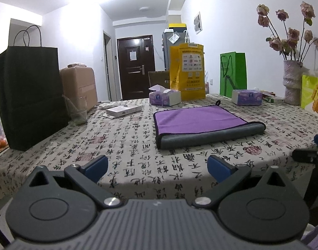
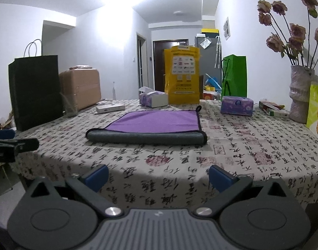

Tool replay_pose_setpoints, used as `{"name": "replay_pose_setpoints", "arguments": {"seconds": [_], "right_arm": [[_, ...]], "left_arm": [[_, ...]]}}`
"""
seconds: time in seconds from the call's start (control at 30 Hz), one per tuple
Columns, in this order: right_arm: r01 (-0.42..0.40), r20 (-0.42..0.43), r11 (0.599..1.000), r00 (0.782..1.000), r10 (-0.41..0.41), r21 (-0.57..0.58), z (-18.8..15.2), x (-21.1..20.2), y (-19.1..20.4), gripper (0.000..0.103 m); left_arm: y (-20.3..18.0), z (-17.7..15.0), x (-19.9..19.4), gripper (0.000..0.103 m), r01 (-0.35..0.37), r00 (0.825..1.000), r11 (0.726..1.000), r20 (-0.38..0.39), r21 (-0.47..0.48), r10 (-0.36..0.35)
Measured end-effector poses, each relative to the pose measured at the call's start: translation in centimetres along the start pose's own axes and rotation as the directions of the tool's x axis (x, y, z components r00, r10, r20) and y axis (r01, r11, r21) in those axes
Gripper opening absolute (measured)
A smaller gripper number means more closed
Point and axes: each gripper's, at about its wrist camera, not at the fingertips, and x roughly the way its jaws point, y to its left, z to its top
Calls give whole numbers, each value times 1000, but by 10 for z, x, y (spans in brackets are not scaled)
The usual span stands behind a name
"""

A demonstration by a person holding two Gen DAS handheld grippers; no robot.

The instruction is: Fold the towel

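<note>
One table [image 1: 121,145] fills most of both views, covered in a cloth printed with black characters, and sitting middle-right in the left view (dead centre in the right view) is one towel [image 1: 200,123], purple on top with grey underside showing along the rolled near edge. It already looks folded over once, so I'd guess another fold is what's left. It looks soft, light and floppy, a bit plush, so it should bend easily but sag if lifted by one point; best bet is pinching the two near corners of that grey edge, or the two far corners by the little hanging loop. Counting the rest: four bags (one black [image 1: 29,91] at left, one yellow [image 1: 189,73] at the back, one green [image 1: 233,73], one lime at the far right edge), two tissue boxes [image 1: 165,96], one brown suitcase [image 1: 79,87], one vase of dried roses [image 1: 292,81], one flat white box [image 1: 123,110]. Both tongs sit at the bottom of their frames, short of the table edge: left gripper [image 1: 157,169] spread wide holding nothing, right gripper [image 2: 159,177] likewise spread and empty.
</note>
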Motion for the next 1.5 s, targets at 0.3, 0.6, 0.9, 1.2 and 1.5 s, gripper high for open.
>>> {"name": "replay_pose_setpoints", "arguments": {"seconds": [0.3, 0.6, 0.9, 1.2, 1.5], "right_arm": [[54, 74, 996, 996, -49, -70, 16, 25, -23, 103], [42, -17, 999, 999, -42, -27, 36, 80, -59, 99], [-35, -106, 997, 994, 28, -68, 58, 151, -86, 66], [-163, -212, 985, 962, 170, 48, 68, 209, -115, 51], [-243, -271, 967, 928, 255, 75, 67, 214, -124, 15]], "left_arm": [[-4, 12, 43, 103, 22, 998, 1000, -58, -16, -23], [-1, 36, 119, 101, 74, 987, 995, -138, -62, -82], [3, 47, 194, 56, 96, 965, 995, -242, -28, -100], [13, 49, 218, 58, 161, 941, 985, -291, -63, -172], [15, 48, 216, 21, 201, 919, 976, -329, -88, -219]]}}
